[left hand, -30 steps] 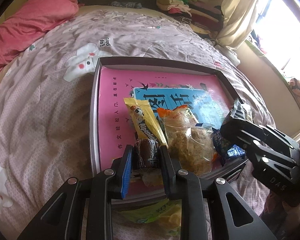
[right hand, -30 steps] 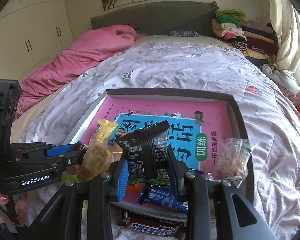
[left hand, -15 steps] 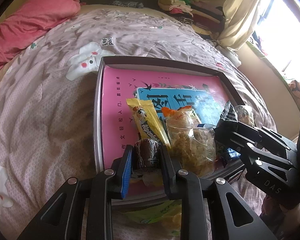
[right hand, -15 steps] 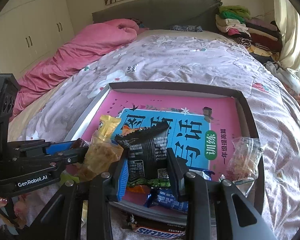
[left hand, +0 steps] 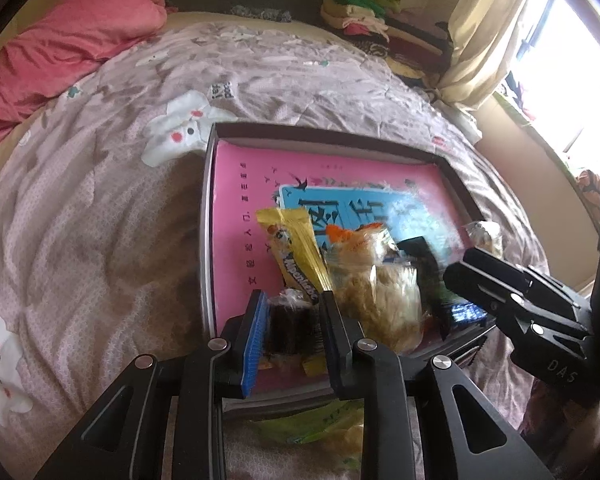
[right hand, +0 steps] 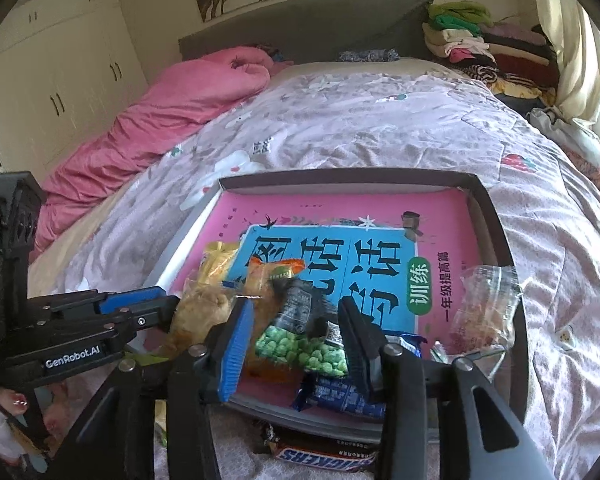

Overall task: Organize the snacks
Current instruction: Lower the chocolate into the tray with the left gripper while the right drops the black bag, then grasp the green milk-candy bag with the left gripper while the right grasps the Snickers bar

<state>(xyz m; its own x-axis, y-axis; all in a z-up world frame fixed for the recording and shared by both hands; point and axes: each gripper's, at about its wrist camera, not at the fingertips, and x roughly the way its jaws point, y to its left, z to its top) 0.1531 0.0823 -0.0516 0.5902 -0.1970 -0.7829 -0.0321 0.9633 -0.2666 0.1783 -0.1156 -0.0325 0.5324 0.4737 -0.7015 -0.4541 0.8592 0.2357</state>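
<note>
One tray (right hand: pixel 496 224) holds several snacks; the left gripper (left hand: pixel 292 320) pinches a dark snack (left hand: pixel 290 330), the right gripper (right hand: pixel 296 332), just opening, straddles a black packet (right hand: pixel 300 308).

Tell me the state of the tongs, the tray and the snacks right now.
Left tongs: shut on the dark wrapped snack.
Right tongs: open, just been opening; black packet loose between them.
Tray: open-topped, on the bed, holding a book and snacks.
Green pea pack: lying in the tray.
Snickers bar: outside the tray, on the bed.
Clear bag: inside the tray, at its right wall.
</note>
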